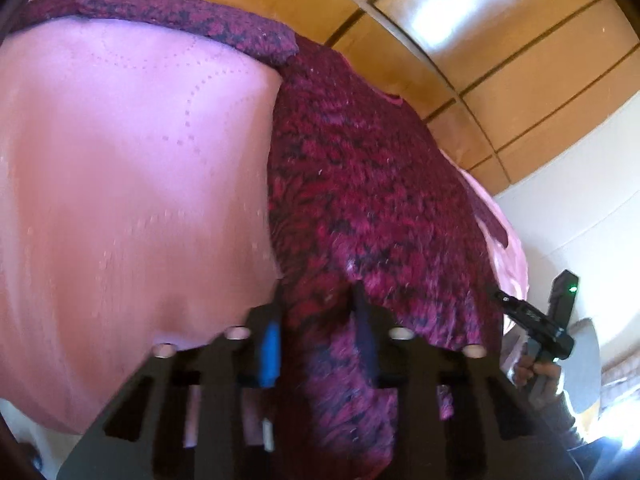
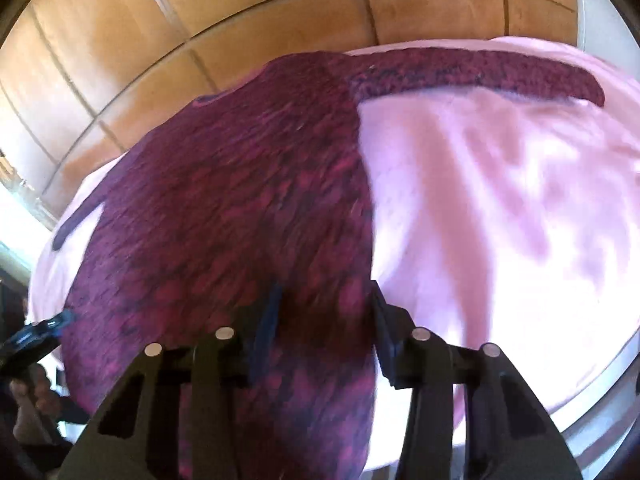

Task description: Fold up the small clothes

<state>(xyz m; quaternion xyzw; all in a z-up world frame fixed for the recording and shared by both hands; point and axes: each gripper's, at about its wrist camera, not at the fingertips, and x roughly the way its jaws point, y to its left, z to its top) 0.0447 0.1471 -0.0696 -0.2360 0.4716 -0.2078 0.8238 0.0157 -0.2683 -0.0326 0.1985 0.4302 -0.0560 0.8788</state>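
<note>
A pink bed (image 1: 120,184) is carrying the maroon knit sweater (image 1: 360,184), spread toward its wooden-headboard edge, sleeves reaching sideways. The left hand-held gripper (image 1: 316,320) and right hand-held gripper (image 2: 324,320) are both clenching the sweater's near hem, bare sheet lying open alongside.

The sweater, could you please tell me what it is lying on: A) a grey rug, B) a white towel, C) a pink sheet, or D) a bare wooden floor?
C: the dark red sweater lies spread on a pink sheet, with wooden panels only behind it.
</note>
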